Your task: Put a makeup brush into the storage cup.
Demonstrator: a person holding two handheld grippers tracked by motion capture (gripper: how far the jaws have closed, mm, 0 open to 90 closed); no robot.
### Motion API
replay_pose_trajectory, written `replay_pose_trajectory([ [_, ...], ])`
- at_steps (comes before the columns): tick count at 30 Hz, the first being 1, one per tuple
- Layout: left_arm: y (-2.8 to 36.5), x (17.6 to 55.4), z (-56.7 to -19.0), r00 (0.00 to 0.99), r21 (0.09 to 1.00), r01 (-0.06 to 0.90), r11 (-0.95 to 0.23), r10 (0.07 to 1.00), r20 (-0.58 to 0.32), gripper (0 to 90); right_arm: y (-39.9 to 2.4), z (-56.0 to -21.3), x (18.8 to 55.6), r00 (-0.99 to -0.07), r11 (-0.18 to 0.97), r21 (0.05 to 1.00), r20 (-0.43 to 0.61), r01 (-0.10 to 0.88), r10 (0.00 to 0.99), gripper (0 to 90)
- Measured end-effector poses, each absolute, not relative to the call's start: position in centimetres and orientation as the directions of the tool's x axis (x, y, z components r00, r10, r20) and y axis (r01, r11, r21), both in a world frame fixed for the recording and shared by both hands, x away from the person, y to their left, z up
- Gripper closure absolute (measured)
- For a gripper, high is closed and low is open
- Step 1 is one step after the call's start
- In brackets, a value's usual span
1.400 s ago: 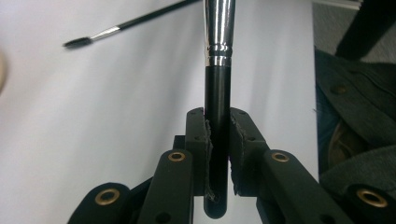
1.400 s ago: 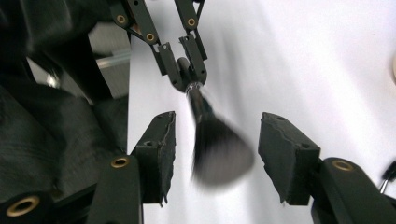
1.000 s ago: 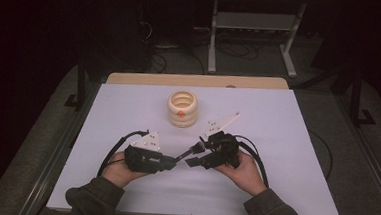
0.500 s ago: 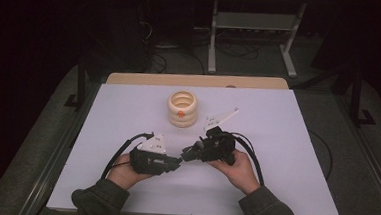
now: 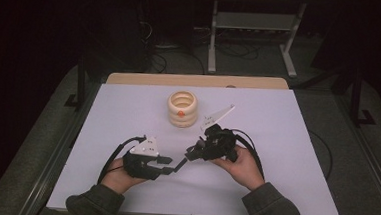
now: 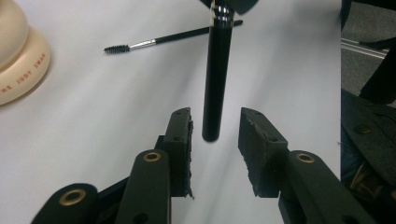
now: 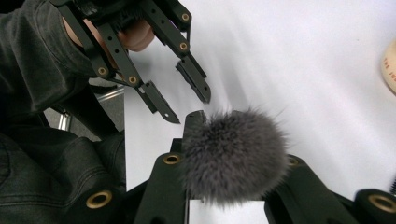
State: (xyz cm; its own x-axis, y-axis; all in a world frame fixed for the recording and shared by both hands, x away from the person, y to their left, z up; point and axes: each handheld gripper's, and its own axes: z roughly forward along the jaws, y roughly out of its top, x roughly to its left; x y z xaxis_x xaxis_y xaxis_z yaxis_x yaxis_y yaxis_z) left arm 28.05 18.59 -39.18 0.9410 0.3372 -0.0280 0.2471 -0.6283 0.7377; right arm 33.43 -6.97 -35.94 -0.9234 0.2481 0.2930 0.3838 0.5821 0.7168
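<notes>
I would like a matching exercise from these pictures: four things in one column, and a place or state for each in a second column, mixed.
Things:
1. makeup brush
2. spoolie brush
3. left hand-held gripper
4. cream ring holder

States:
A. lying flat on the table
B. open
C. held at its bristle end by the right hand-held gripper
D. standing beyond both hands

Pairs: 1-C, 2-A, 3-B, 4-D

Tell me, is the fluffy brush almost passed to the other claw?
Nearly. Done: the right claw is shut on the fluffy brush, its black handle aimed at the left claw. Happening: the handle's tip sits between the left claw's open jaws, apart from both. Left: closing the left, opening the right. A thin spoolie brush lies untouched on the table near the cream holder.
</notes>
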Motion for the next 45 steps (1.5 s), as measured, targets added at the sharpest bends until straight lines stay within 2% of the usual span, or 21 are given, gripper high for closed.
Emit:
replay_pose_trajectory([
  [21,20.6,27.9,-39.7,0.913,0.749,0.293,-0.595,0.407,-0.034,57.7,-7.0,-34.4,35.2,-0.924,0.62,0.686,0.25,0.38,0.29,74.7],
  [27,20.9,28.0,-39.6,0.907,0.75,0.291,-0.594,0.42,-0.019,56.5,-6.9,-33.2,35.9,-0.914,0.61,0.683,0.257,0.401,0.313,74.7],
  [45,21.7,28.3,-39.6,0.897,0.763,0.307,-0.569,0.44,-0.032,54.0,-6.5,-29.6,38.4,-0.919,0.62,0.688,0.197,0.378,0.341,74.8],
])
